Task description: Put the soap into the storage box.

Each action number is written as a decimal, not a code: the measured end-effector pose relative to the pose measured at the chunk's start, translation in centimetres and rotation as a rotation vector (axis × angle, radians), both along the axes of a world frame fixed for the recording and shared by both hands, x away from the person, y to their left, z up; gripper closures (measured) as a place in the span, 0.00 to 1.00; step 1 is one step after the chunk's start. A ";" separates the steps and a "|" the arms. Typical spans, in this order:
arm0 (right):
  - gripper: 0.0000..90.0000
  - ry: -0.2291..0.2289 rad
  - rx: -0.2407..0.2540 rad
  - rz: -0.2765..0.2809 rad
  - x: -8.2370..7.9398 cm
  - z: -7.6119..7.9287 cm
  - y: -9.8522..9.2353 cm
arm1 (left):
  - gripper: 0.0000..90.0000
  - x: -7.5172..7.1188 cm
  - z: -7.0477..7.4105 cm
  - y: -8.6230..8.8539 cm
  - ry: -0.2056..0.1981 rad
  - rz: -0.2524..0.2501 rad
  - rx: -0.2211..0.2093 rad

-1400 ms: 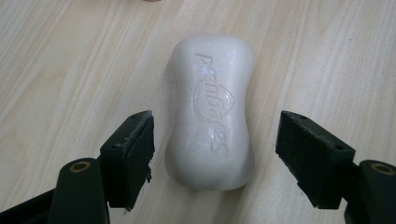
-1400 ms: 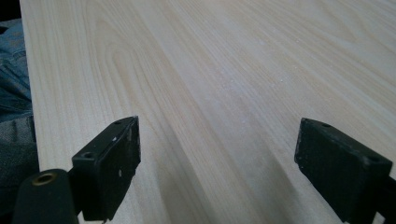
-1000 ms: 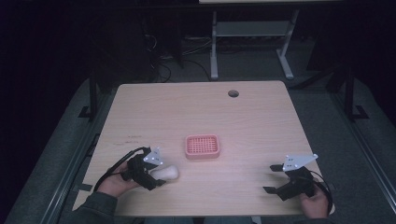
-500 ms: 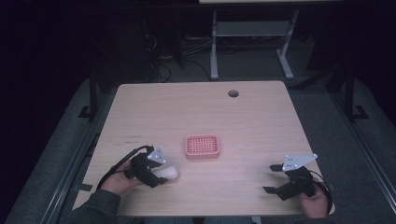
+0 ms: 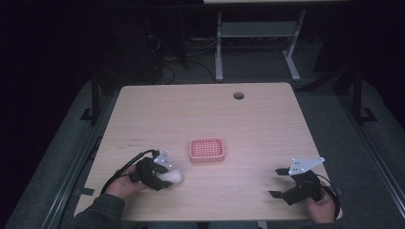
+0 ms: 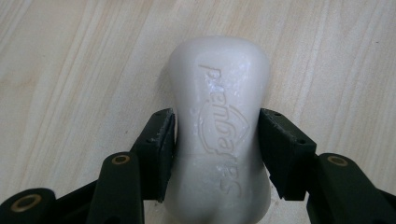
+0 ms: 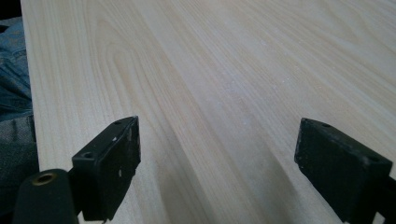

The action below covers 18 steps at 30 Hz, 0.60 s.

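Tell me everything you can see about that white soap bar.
The soap is a smooth, off-white, waxy-looking bar, narrower at its waist, with "Safeguard" and a shield pressed into its top. It lies flat on the table, near the front left, left of the pink dish. The left gripper has just been closing; its fingers press both sides.

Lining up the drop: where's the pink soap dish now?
High view: the pink soap dish sits mid-table, just right of and beyond the soap bar in the left claw.

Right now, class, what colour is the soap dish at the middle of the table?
Pink, with a grid-patterned top; the soap dish shows best in the high view.
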State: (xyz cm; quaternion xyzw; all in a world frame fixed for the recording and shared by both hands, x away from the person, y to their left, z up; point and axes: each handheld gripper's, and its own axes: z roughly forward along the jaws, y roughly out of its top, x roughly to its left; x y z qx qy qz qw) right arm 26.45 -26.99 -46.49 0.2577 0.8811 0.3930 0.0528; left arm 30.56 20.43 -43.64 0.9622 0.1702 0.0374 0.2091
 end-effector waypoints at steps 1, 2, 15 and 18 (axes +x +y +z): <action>0.16 -0.003 0.000 0.001 0.0 0.0 0.0 | 0.52 0.0 0.0 0.0 0.001 -0.001 -0.001; 0.16 -0.002 0.000 0.001 0.0 0.0 0.0 | 0.52 0.0 0.0 0.0 0.001 -0.001 -0.001; 0.16 -0.004 0.002 -0.001 0.0 0.0 0.0 | 0.53 0.3 -0.4 -0.3 0.011 -0.009 0.009; 0.16 -0.004 0.002 -0.001 0.0 0.0 -0.1 | 0.53 0.3 -0.4 -0.3 0.017 -0.006 0.005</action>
